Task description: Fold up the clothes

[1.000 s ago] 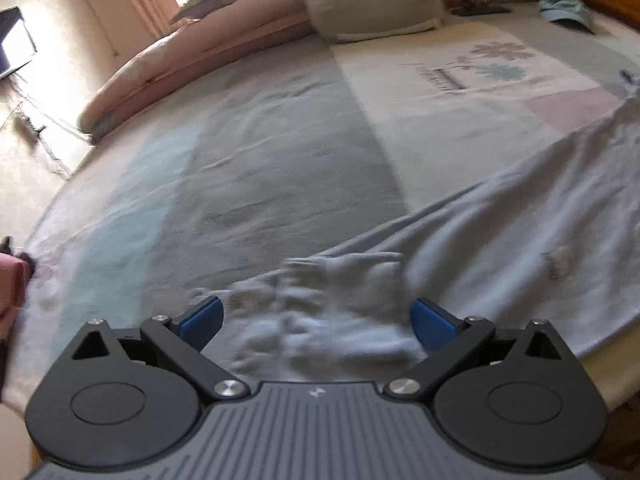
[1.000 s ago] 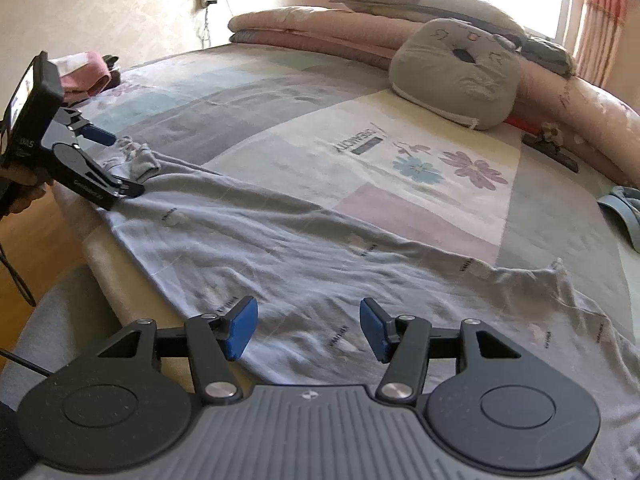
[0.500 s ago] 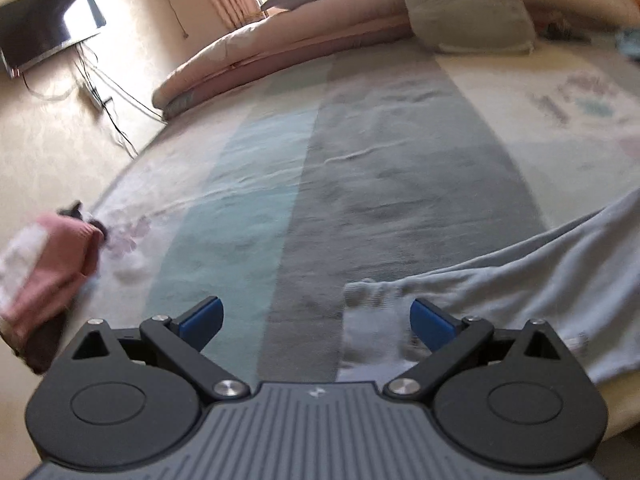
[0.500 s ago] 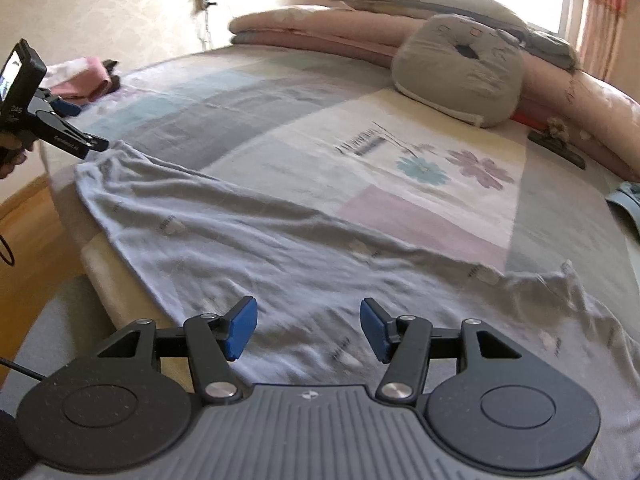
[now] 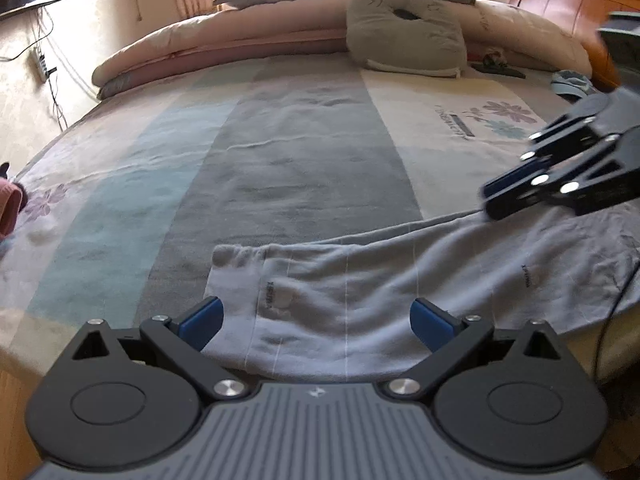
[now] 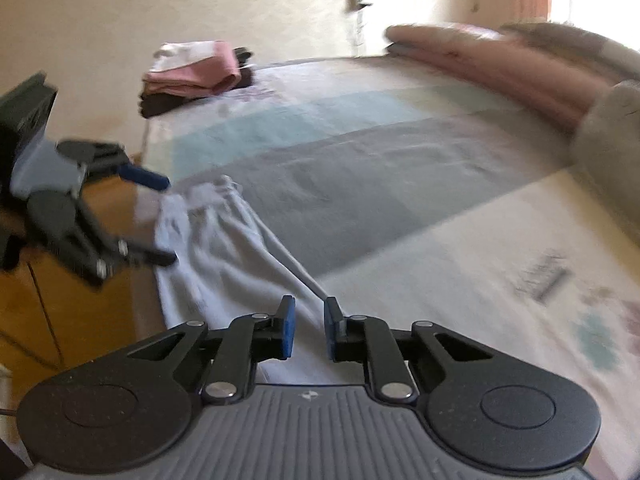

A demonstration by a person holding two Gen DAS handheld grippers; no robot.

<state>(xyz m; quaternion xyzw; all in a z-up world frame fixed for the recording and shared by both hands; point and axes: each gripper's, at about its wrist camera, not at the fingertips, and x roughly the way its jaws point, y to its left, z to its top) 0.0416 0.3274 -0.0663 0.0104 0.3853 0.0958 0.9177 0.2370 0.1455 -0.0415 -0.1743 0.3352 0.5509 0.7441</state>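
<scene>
A light grey-blue garment (image 5: 360,280) with a ribbed end lies stretched along the bed's near edge. My left gripper (image 5: 316,320) hangs open just above that ribbed end, its blue pads (image 5: 200,322) wide apart on either side of the cloth without touching it. Further right along the garment (image 6: 224,248), my right gripper (image 6: 308,328) has its jaws closing to a narrow gap, with the garment's upper edge running in between them. The right gripper (image 5: 492,200) shows in the left wrist view with its tip on the cloth's edge. The right wrist view is blurred and shows the left gripper (image 6: 160,216) at the left.
The bed (image 5: 280,160) has a striped grey, teal and cream cover. A grey cushion (image 5: 404,36) and a rolled pink quilt (image 5: 224,44) lie at the far side. Folded pink and dark clothes (image 6: 196,76) are stacked at a far corner. A wooden floor (image 6: 60,312) lies beyond the near edge.
My right gripper swept quickly left along the garment towards the left gripper and narrowed its jaws. The left gripper moved a little and rolled, staying open over the ribbed end.
</scene>
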